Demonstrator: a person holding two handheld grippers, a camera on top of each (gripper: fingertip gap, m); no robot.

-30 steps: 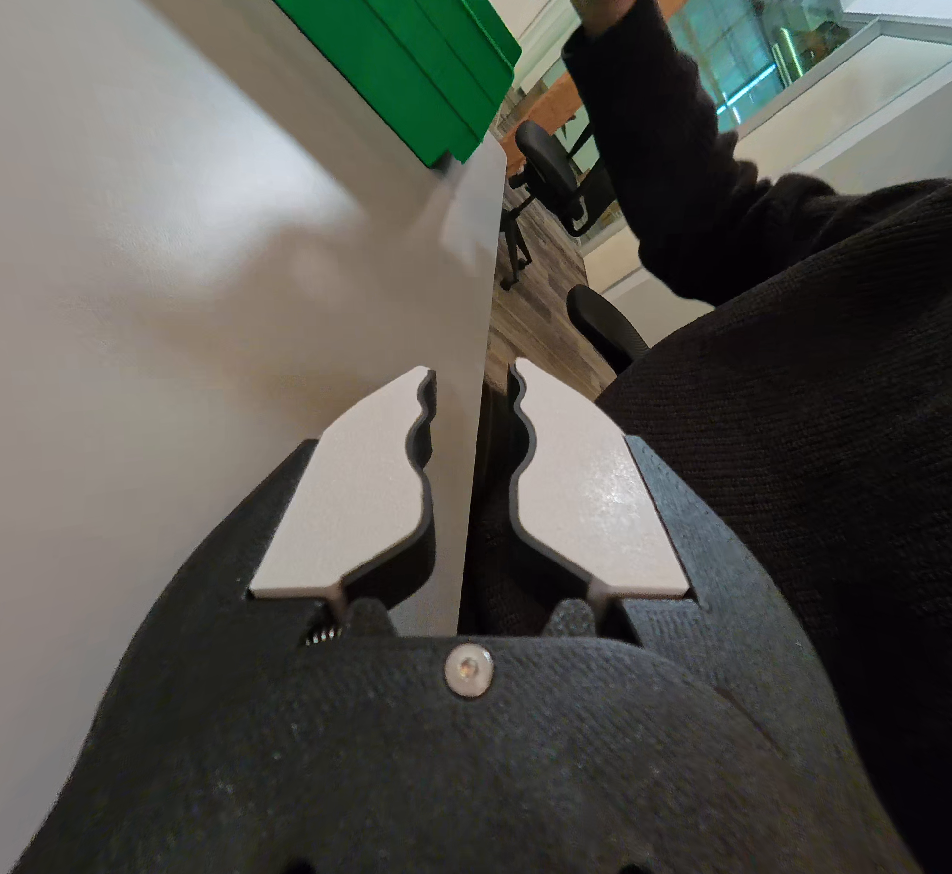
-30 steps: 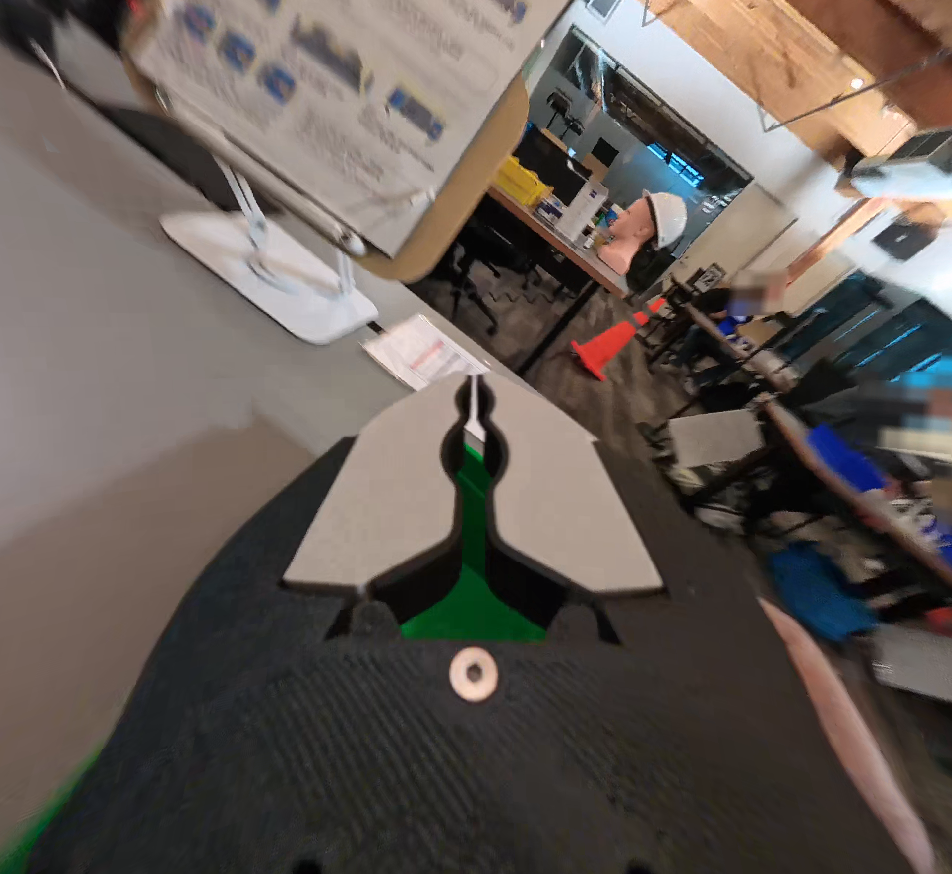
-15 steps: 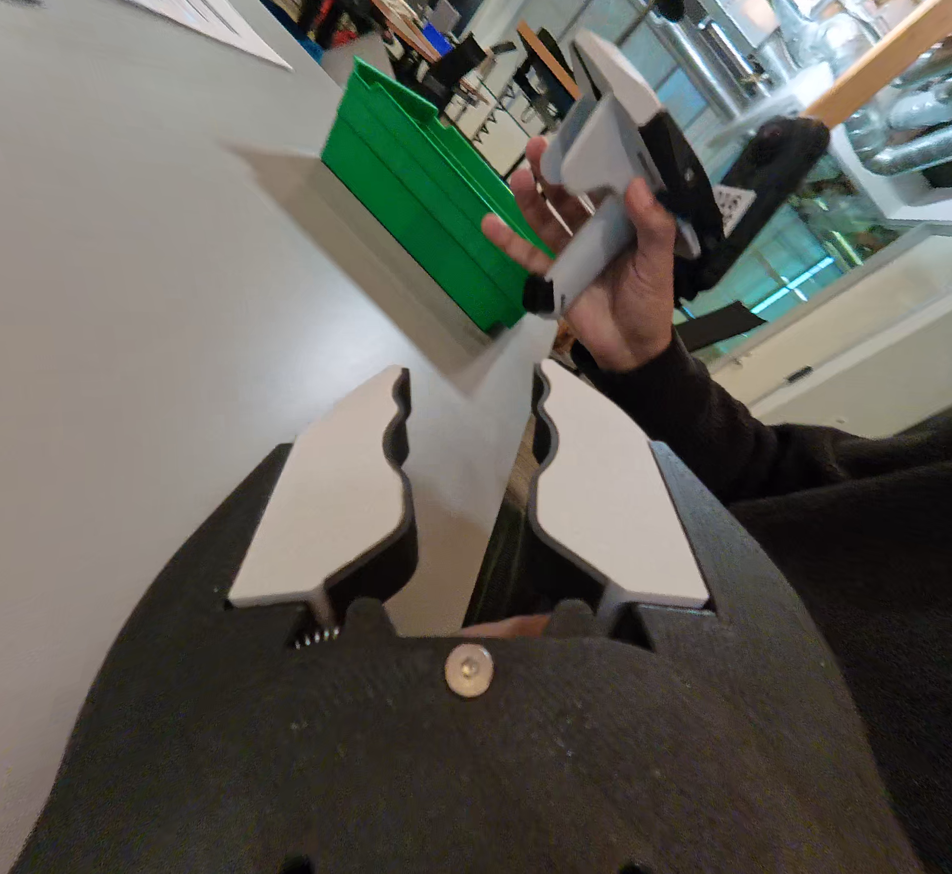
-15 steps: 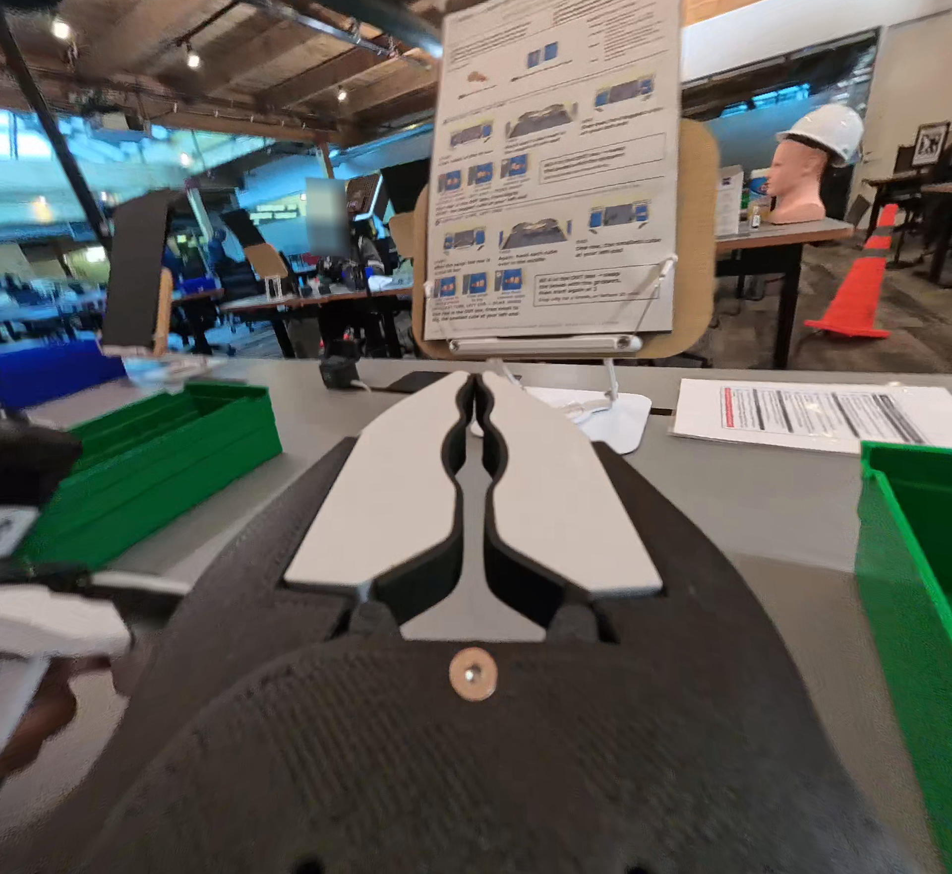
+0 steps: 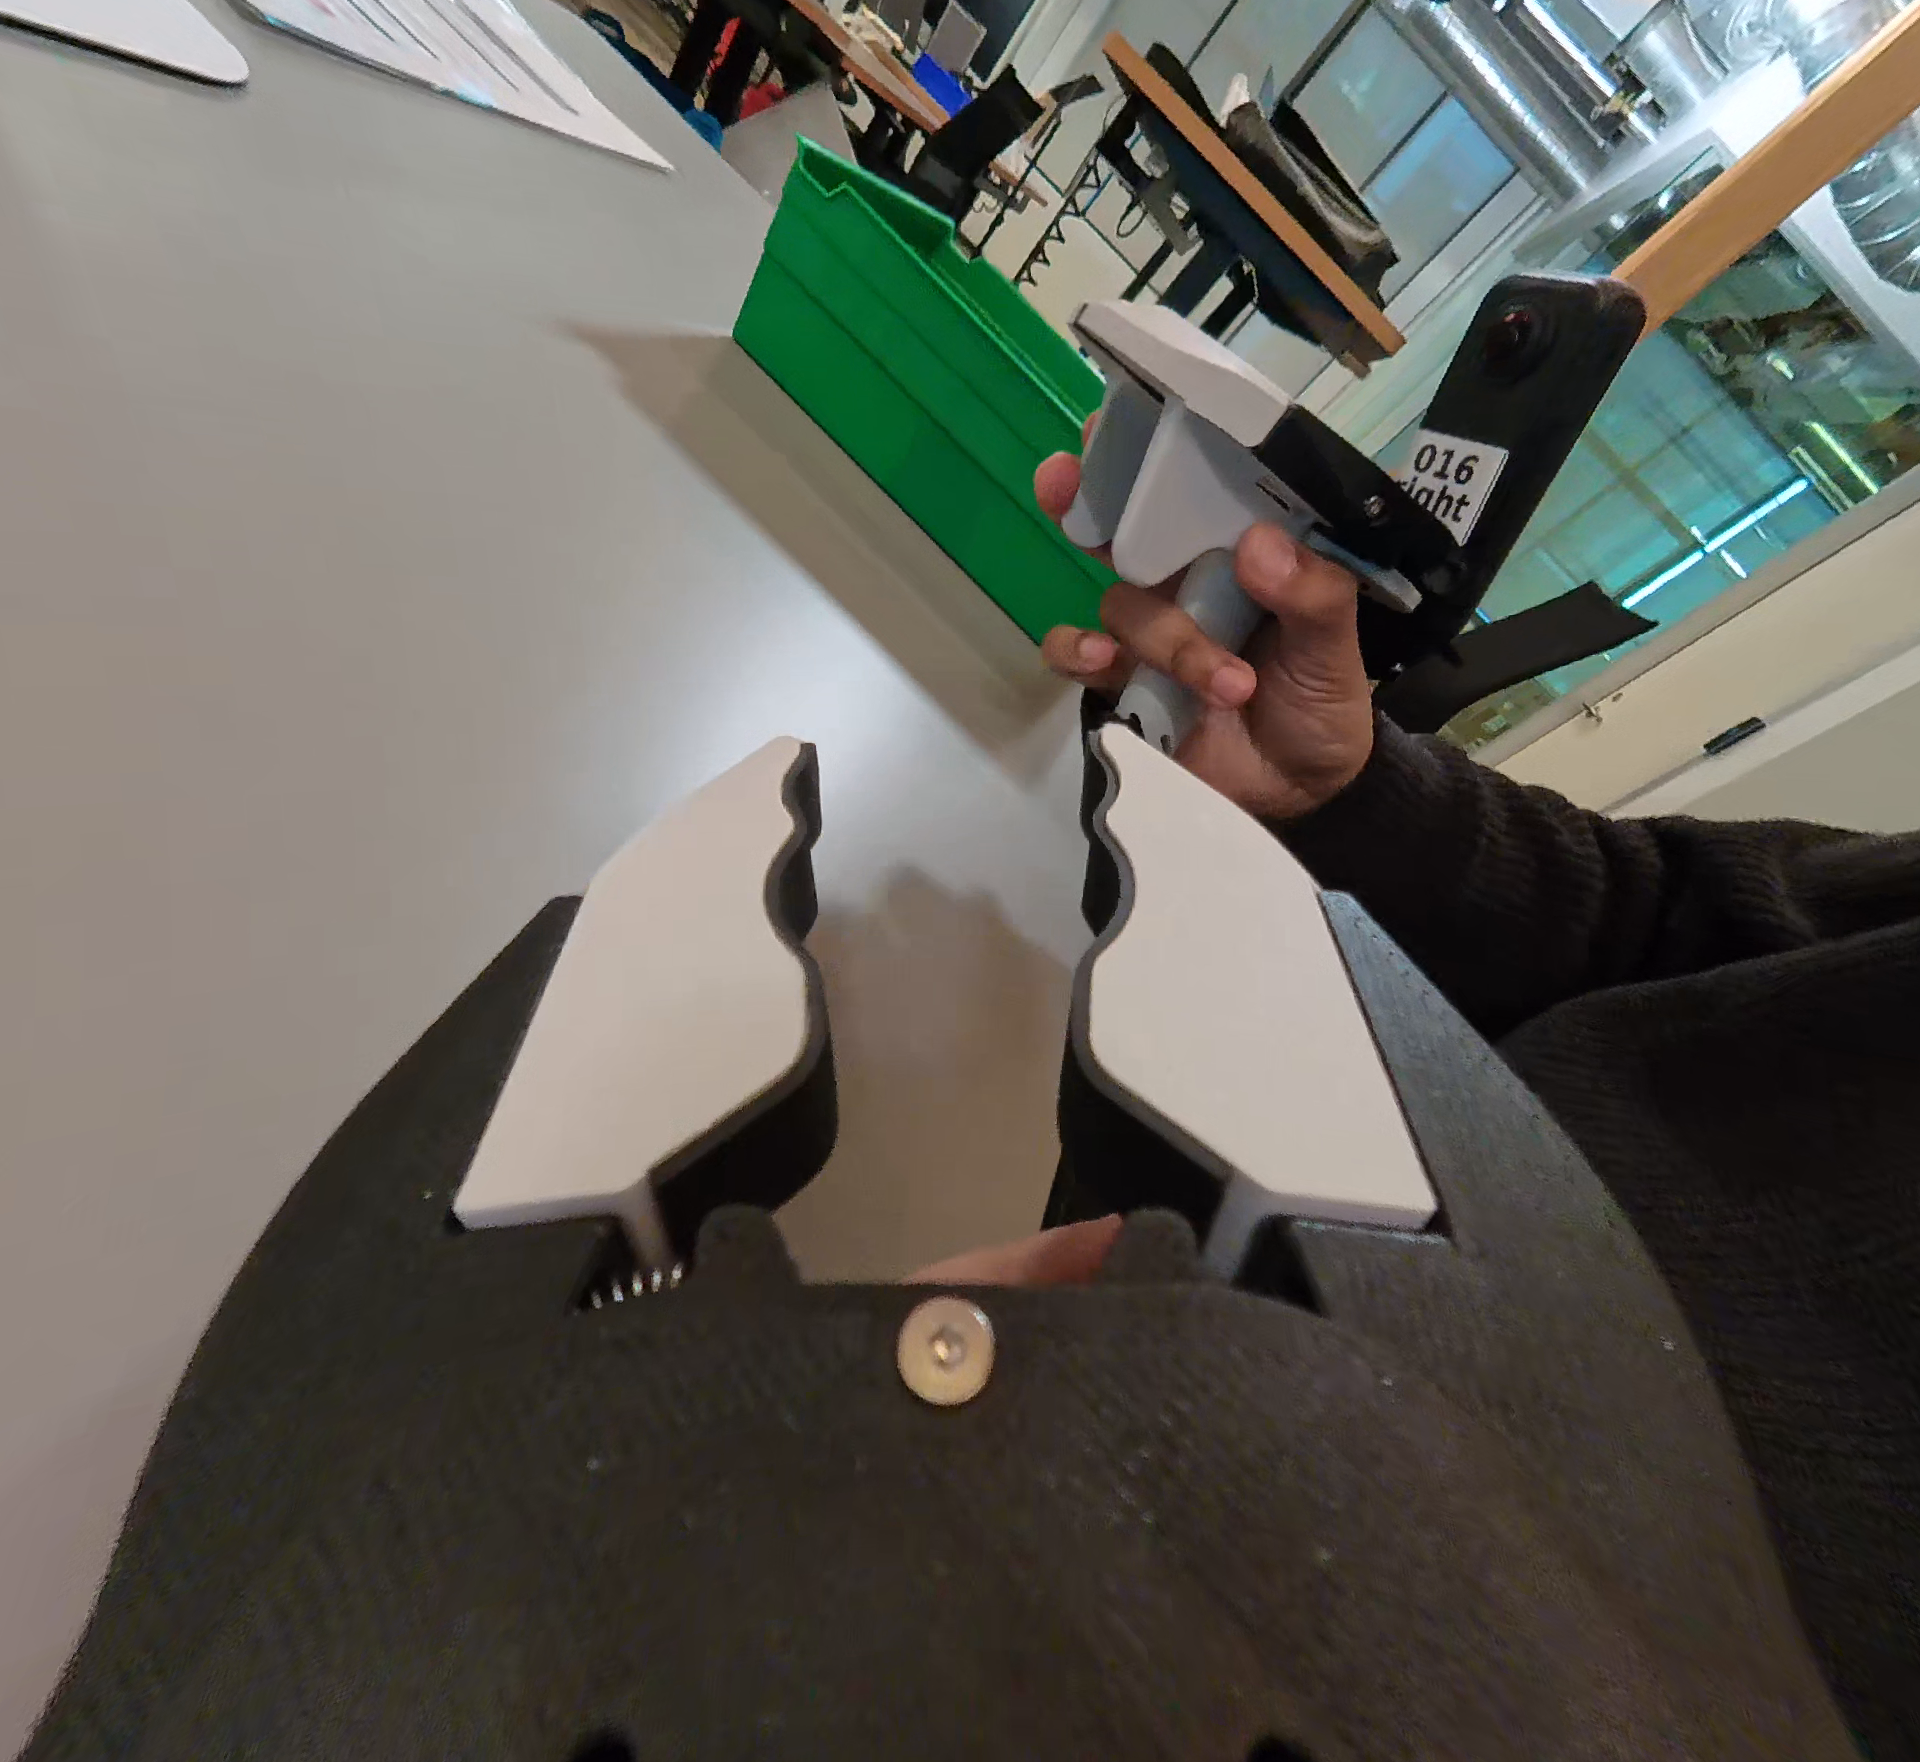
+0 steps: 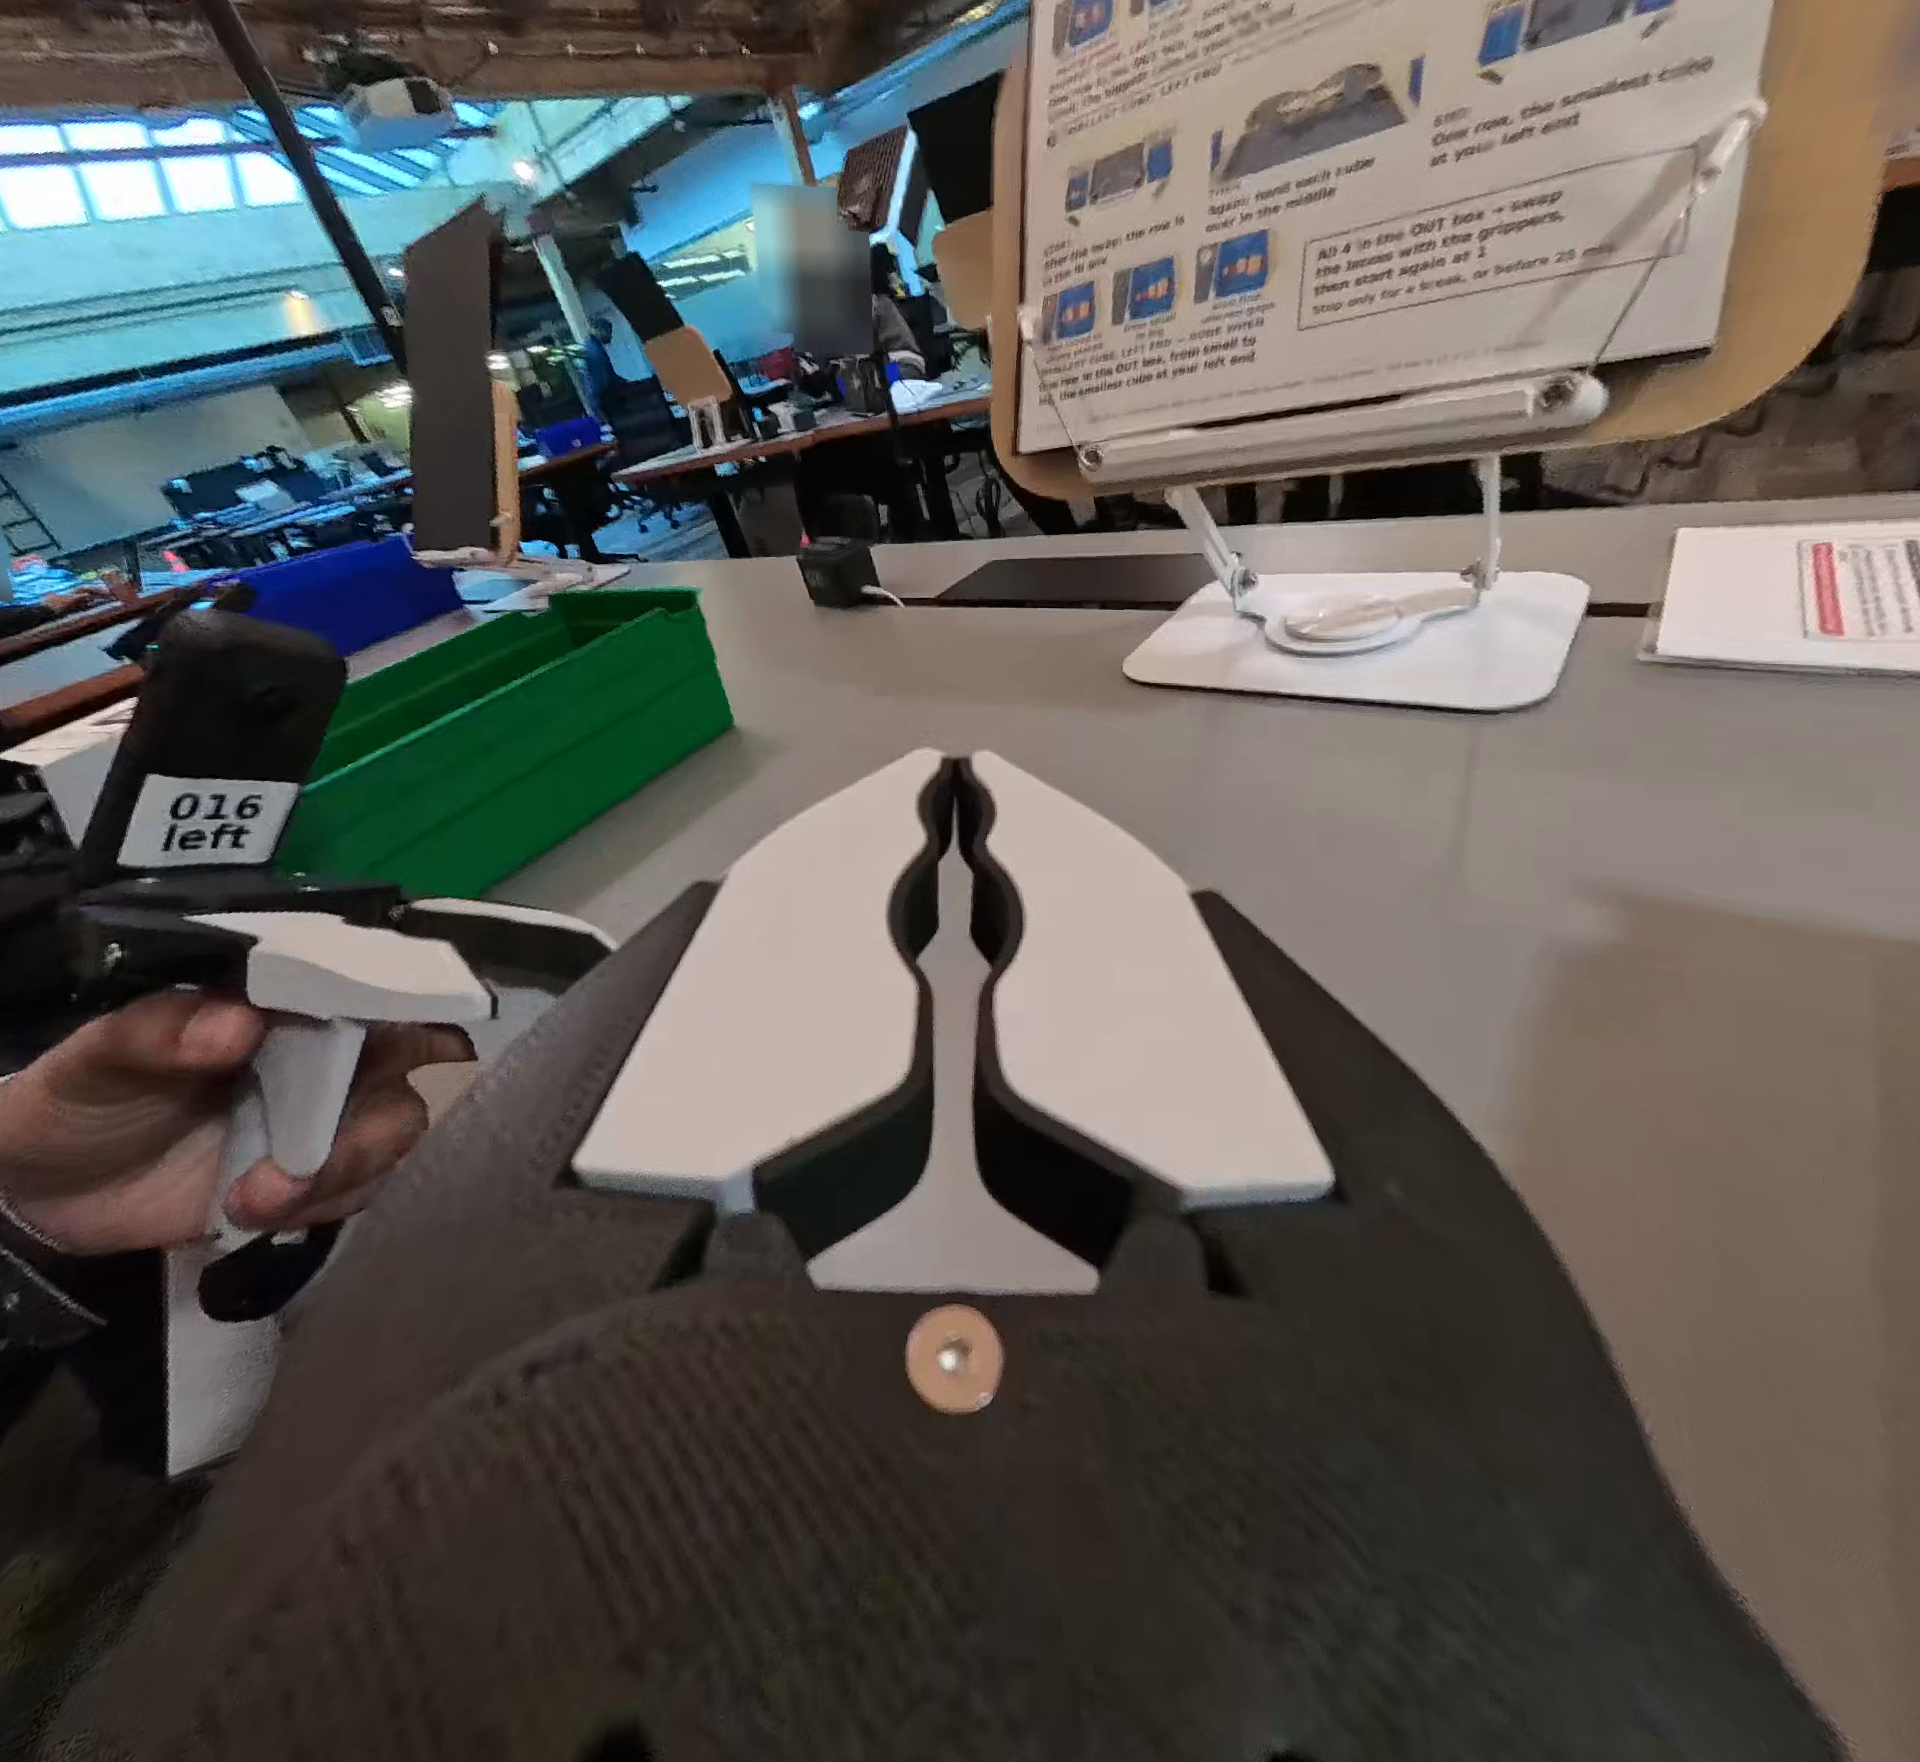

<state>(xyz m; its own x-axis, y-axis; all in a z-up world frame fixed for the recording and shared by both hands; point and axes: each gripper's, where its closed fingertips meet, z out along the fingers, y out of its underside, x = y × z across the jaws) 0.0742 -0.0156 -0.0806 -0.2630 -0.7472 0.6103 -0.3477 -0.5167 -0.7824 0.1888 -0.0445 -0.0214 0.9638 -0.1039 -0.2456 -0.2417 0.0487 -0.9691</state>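
The left gripper (image 5: 948,767) has its jaws apart and holds nothing, above the bare table (image 5: 312,517). The right gripper (image 6: 961,762) is closed and empty. A green bin (image 6: 509,725) stands beside each.

My left gripper (image 5: 945,762) hangs empty, fingers spread, over the grey bench's (image 5: 312,569) near edge; my right gripper (image 6: 961,762), closed, holds nothing.
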